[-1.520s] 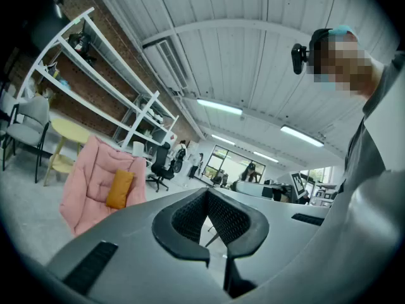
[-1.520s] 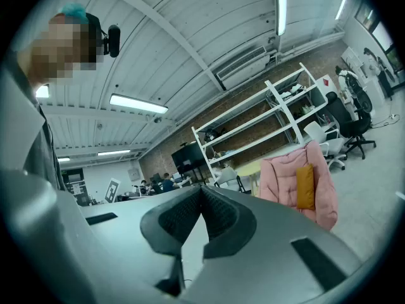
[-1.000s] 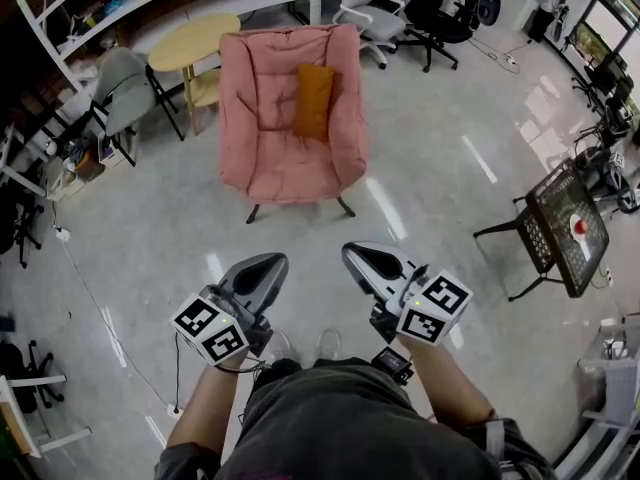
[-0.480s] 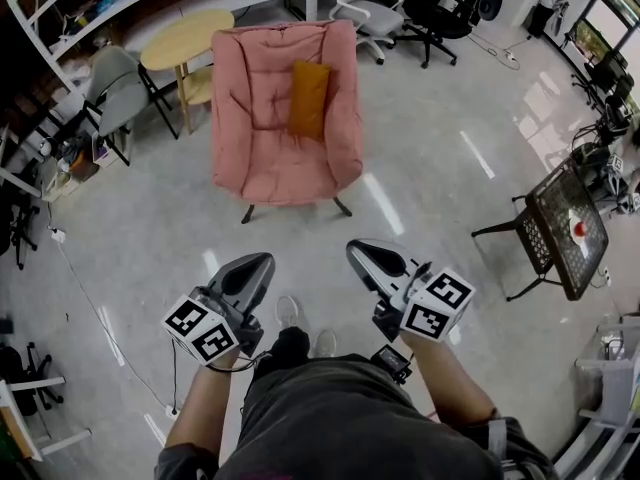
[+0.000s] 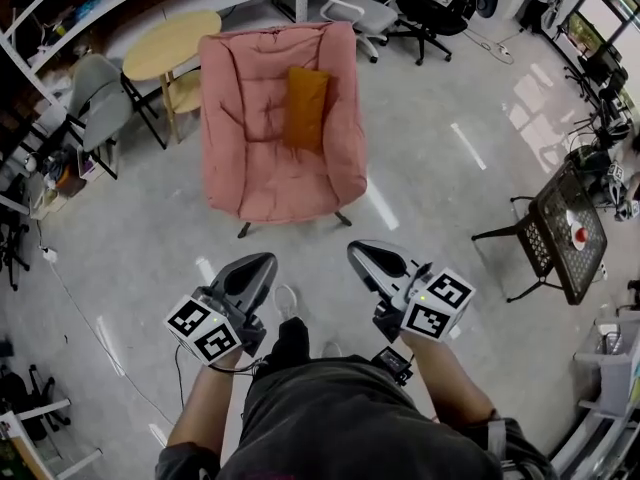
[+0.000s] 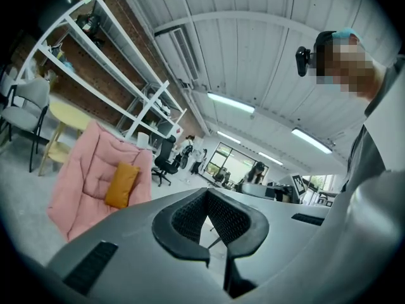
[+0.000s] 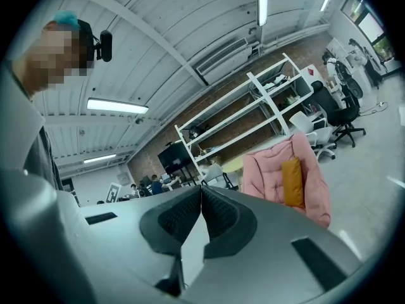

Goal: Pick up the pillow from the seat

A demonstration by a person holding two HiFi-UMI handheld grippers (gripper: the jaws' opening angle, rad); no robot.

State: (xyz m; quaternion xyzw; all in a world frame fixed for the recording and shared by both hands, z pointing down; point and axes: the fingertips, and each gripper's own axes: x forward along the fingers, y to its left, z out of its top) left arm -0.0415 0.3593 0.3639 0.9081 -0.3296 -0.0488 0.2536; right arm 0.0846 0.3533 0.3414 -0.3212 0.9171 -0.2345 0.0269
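While left tongs point(image 5: 260, 262) and right tongs point(image 5: 360, 253) are together, empty, one pillow point(image 5: 305, 108) leans in one armchair point(image 5: 258, 163).

In the head view the pink armchair point(image 5: 270, 158) hides its own frame except two dark front legs, and its back covers part of the round wooden table point(image 5: 170, 43) behind it. Also behind the armchair, the office chairs point(image 5: 360, 8) and white shelving point(image 5: 115, 18) are cut by the top edge. Right of the armchair, a red-and-white thing point(image 5: 572, 223) on the black mesh table point(image 5: 560, 193) is too small to name. The person's torso point(image 5: 350, 418) runs off the bottom edge and hides the legs. In the left gripper view the left gripper point(image 6: 207, 190) covers the armchair's base, and distant people point(image 6: 256, 171) beyond the armchair are too small to tell.
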